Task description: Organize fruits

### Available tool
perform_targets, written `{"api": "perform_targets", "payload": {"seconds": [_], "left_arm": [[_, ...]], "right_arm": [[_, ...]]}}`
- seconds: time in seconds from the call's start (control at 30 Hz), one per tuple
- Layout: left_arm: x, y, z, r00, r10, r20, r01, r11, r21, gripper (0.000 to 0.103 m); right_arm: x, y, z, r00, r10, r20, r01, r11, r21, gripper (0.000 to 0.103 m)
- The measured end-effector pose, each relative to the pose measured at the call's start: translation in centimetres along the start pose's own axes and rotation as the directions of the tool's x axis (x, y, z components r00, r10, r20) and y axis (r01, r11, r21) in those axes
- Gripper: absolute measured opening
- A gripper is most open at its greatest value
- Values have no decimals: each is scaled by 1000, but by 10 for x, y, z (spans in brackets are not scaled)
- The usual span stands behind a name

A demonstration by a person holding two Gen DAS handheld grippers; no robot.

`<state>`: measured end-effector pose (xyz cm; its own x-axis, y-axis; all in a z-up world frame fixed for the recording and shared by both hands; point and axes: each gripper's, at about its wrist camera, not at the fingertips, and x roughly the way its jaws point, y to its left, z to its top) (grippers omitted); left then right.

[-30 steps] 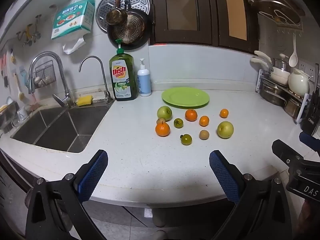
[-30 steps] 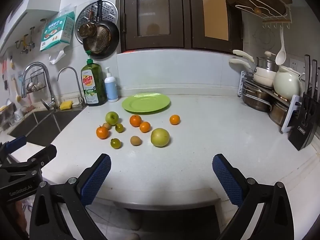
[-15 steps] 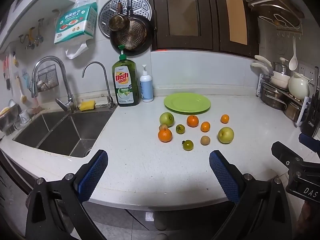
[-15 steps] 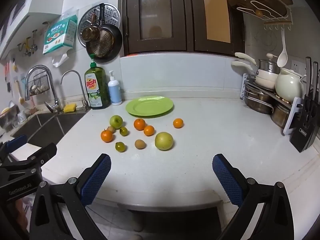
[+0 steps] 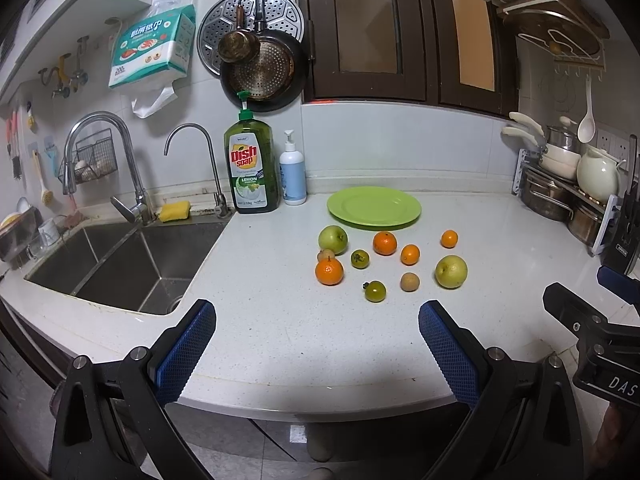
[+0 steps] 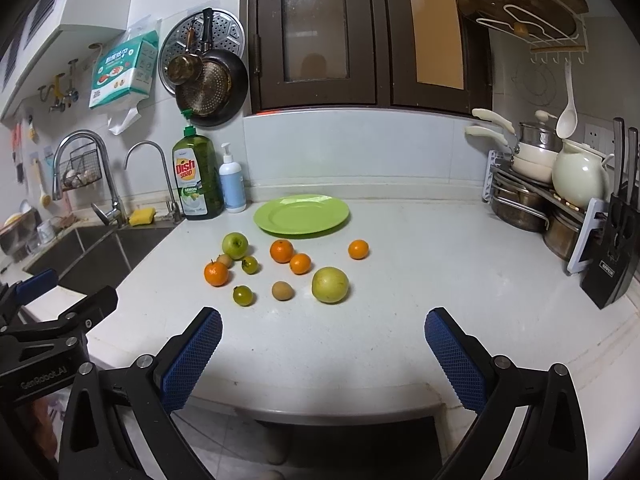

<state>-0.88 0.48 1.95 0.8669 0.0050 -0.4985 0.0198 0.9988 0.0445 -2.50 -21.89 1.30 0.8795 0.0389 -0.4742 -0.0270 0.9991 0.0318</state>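
Several fruits lie loose on the white counter in front of an empty green plate, which also shows in the right wrist view. Among them are a green apple, a yellow-green pear, several oranges such as one at the front left, small green tomatoes and a brown kiwi. My left gripper is open and empty, held off the counter's front edge. My right gripper is open and empty, also short of the fruits.
A steel sink with two taps lies at the left. Dish soap and a white pump bottle stand by the wall. A pot rack with a jug and a knife block stand at the right.
Both views have tilted up and drawn slightly back, so the fruits and plate sit lower in the frames. Nothing on the counter has moved; both grippers stay open.
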Motion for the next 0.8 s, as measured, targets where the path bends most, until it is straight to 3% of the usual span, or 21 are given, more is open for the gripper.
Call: {"api": "perform_targets", "payload": {"seconds": [0.8], "left_arm": [[-1, -6, -4, 1000, 5, 8, -5, 1000, 2, 103]], "right_arm": [[-1, -3, 1, 1000, 9, -1, -9, 1000, -5, 102]]}}
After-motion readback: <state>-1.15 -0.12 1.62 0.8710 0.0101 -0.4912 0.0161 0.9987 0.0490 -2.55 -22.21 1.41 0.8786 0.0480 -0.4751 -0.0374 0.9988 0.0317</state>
